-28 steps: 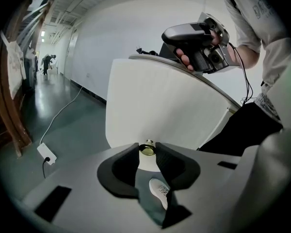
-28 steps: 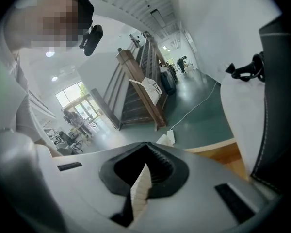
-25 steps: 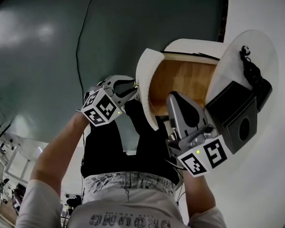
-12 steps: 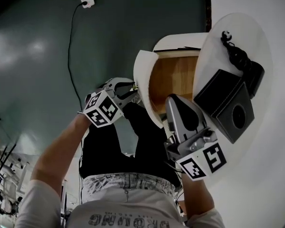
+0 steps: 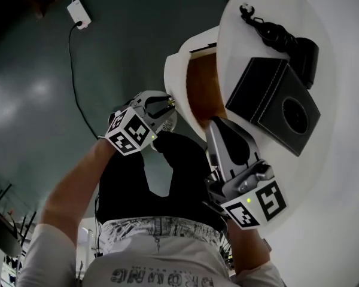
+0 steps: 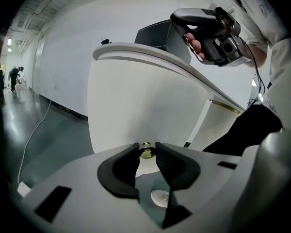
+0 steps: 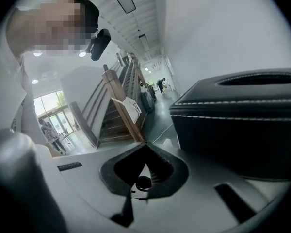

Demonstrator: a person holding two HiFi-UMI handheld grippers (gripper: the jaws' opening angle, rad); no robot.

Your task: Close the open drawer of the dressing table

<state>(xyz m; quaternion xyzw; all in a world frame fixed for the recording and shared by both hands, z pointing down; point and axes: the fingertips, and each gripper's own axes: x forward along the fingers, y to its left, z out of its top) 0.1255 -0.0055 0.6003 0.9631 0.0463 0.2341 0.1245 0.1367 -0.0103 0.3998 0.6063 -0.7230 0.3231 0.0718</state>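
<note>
My left gripper (image 5: 166, 107) has its fingers clamped on the small brass knob (image 6: 146, 150) at the middle of the curved white drawer front (image 6: 136, 106). The drawer (image 5: 200, 85) stands out from under the round top of the dressing table (image 5: 341, 160), its wooden inside showing, so I judge the close unfinished. My right gripper (image 7: 146, 145) has its fingers together on nothing and hangs just beside the black tissue box (image 5: 272, 103), close to the drawer's open side. The knob is little and round: if I push off the line of the drawer's run, my pads could roll off it, or the drawer could skew and bind. My idle right gripper worries me too, since it could catch between drawer and table edge, or nudge the tissue box on the top
</note>
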